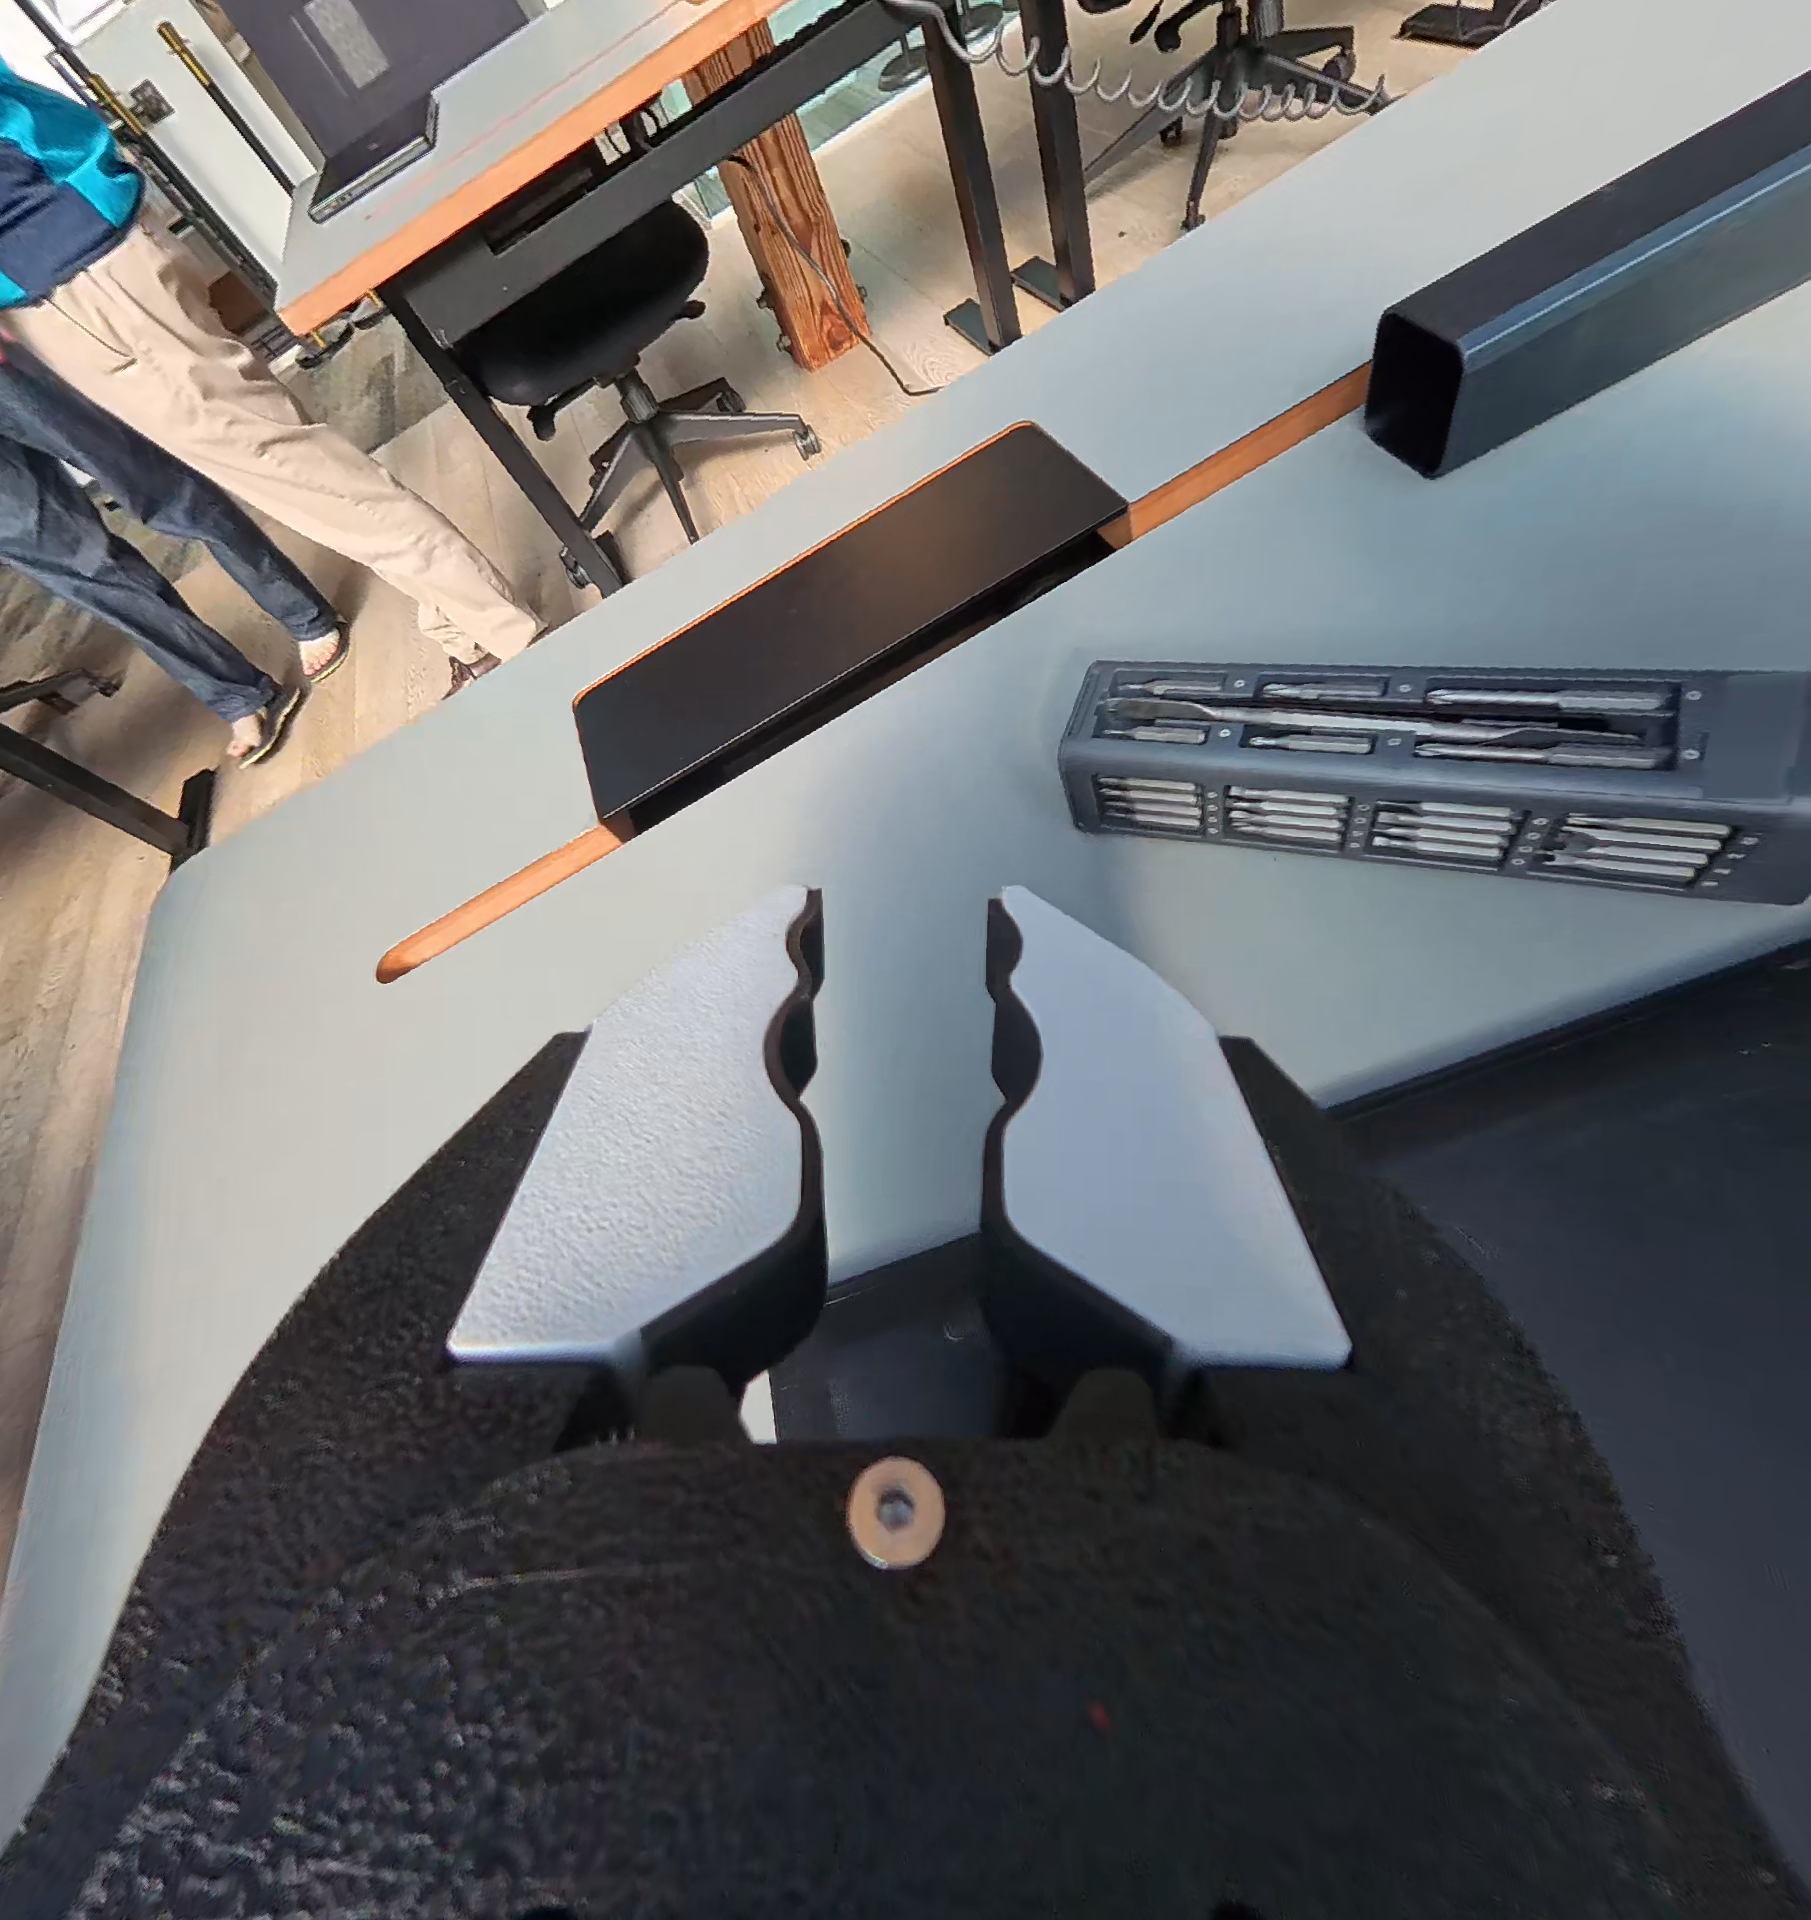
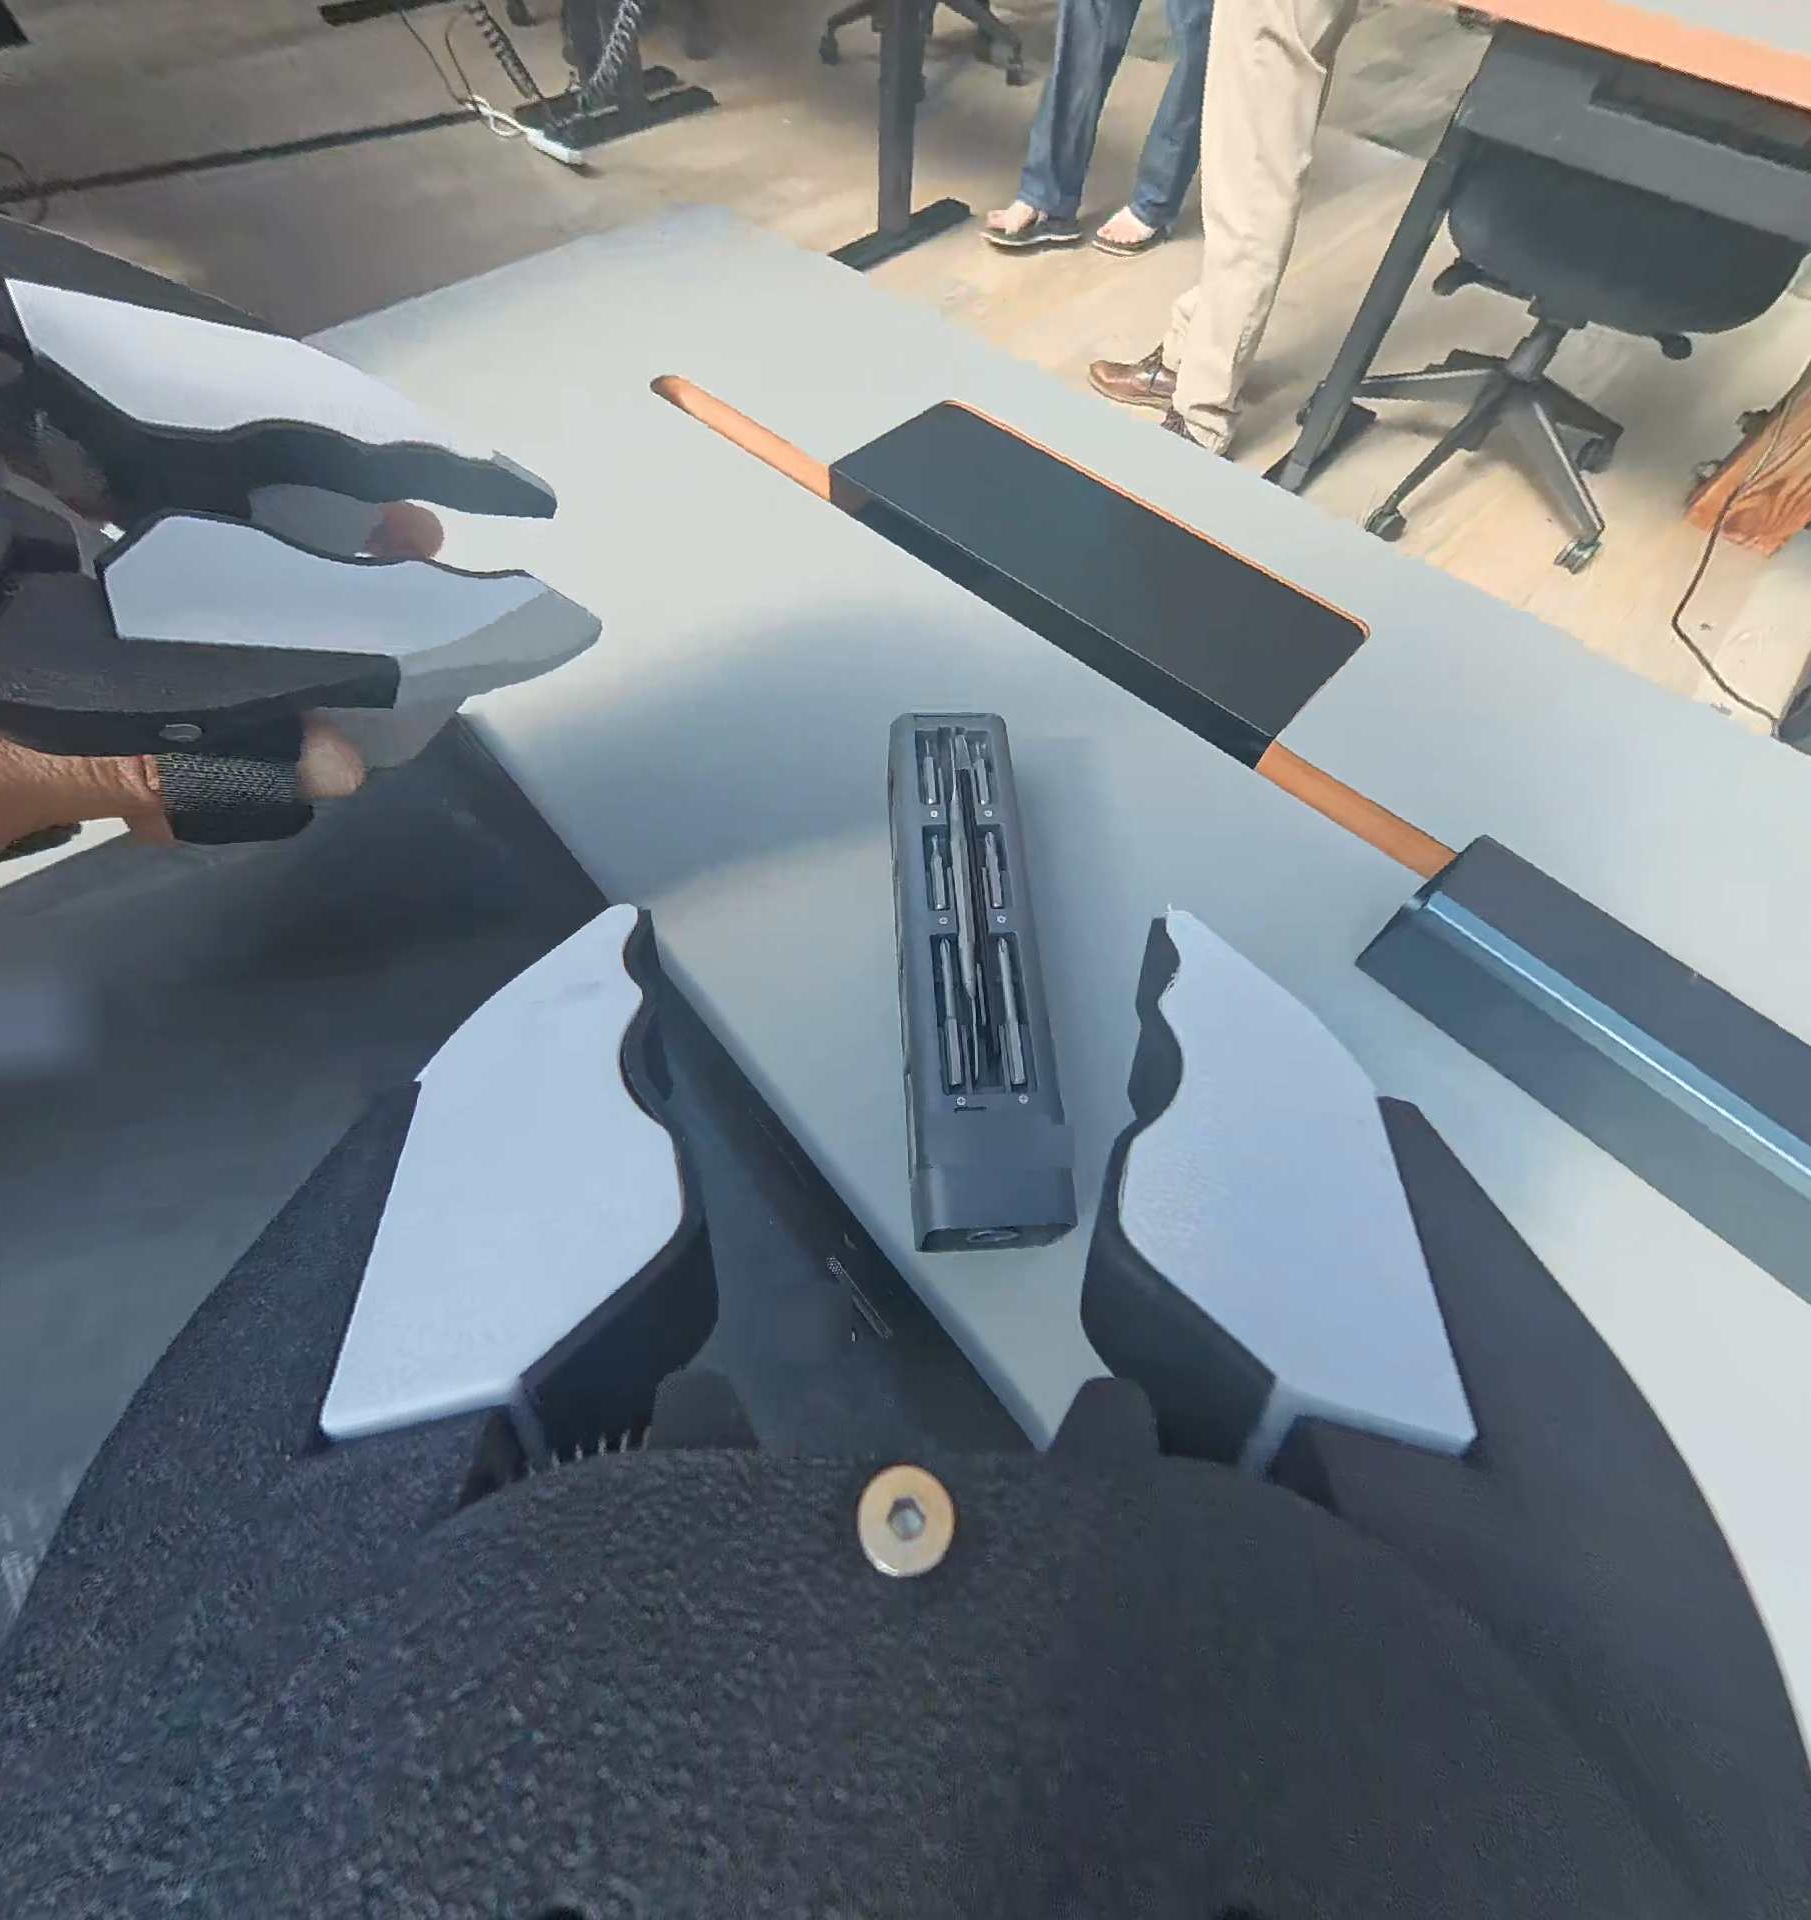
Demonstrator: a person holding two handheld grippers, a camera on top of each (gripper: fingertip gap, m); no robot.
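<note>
Starting at the left, you are holding the left gripper (image 2: pixel 568 561) over the grey table (image 1: pixel 257 1091), its jaws standing a little apart with nothing between them; in the left wrist view it (image 1: pixel 903 935) is hovering above bare tabletop near the orange slot (image 1: pixel 506 904) and the black flap (image 1: pixel 839 613). Your hand (image 2: pixel 39 774) is wrapping its handle low, beside a dark pad (image 2: pixel 257 935) lying on the table. From there, that gripper could be dipping onto the pad's edge or clipping the flap if you are swinging it forward without looking.

Moving to the middle, the screwdriver bit case (image 2: pixel 974 977) is lying flat on the table, its tray slid out of the sleeve and the bits exposed. Your right gripper (image 2: pixel 901 925) is hanging over it with jaws spread wide, empty, the case's near end sitting between the two fingers but not touching either. If you are closing on the sleeve end alone, the tray could be sliding farther out; a tilted lift could be spilling loose bits.

To the right, a dark metal tube (image 2: pixel 1607 997) is lying along the slot, near the right finger (image 2: pixel 1254 1143). A wide sweep that way could be knocking it.
</note>
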